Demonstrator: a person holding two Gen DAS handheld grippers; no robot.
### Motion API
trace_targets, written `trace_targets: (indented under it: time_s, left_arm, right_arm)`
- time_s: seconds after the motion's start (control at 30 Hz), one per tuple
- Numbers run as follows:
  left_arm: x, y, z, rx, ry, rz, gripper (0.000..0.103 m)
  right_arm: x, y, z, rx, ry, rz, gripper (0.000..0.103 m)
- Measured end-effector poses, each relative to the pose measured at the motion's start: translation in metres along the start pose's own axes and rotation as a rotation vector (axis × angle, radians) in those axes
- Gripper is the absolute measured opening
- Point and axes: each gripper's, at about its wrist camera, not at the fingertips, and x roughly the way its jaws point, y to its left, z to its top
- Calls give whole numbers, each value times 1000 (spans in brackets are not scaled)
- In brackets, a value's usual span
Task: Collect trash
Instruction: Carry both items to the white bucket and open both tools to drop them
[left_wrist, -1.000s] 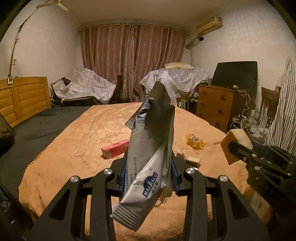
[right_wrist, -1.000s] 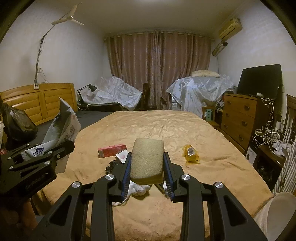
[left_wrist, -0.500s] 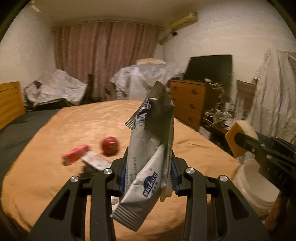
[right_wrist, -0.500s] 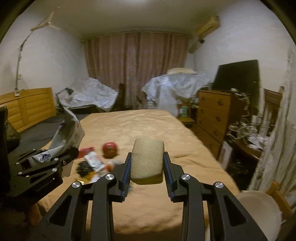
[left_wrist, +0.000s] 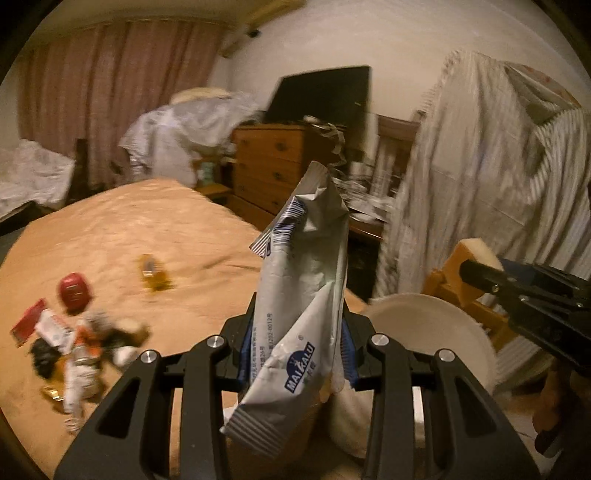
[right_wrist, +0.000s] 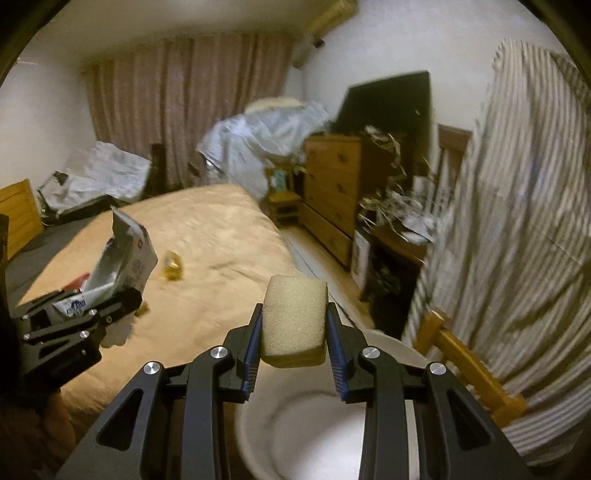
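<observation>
Wrapper (left_wrist: 303, 295), upright, clamped in left gripper (left_wrist: 297, 354); sponge (right_wrist: 294, 325) pinched in right gripper (right_wrist: 294, 354), directly above white bin (right_wrist: 321, 439) beside bed (right_wrist: 207, 236). Carry-to-bin step, apparently. Next, probably: open over the bin's mouth, drop sponge first, then bring wrapper across. More litter (left_wrist: 77, 332) left on bed.

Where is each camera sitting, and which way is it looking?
Left wrist: sits on the left gripper, looking along its fingers across the bed toward the dresser; the gripper pinches a silver wrapper.
Right wrist: sits on the right gripper, looking over the white bin; the gripper squeezes a sponge.
Both views share the bed, dresser, bin, and each other's gripper at the edge.
</observation>
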Motion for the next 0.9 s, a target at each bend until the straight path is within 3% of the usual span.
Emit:
trace_targets:
  time_s: [0.2, 0.3, 0.47, 0.6, 0.83, 0.9]
  left_arm:
    - [44, -42, -3, 1, 145, -149, 36]
    - [68, -55, -7, 7, 217, -185, 36]
    - [98, -64, -15, -6, 335, -247, 36]
    - [112, -71, -21, 19, 396, -256, 36]
    - [116, -74, -23, 25, 427, -251, 36]
    - [116, -75, -22, 36, 421, -243, 41]
  right_arm:
    - [26, -75, -7, 43, 133, -23, 33]
    - [50, -103, -8, 74, 210, -16, 33]
    - [79, -118, -24, 103, 343, 24, 33]
    - [97, -121, -37, 113, 413, 50, 33]
    - [90, -102, -51, 119, 415, 54, 33]
    - [88, -102, -50, 121, 410, 57, 34]
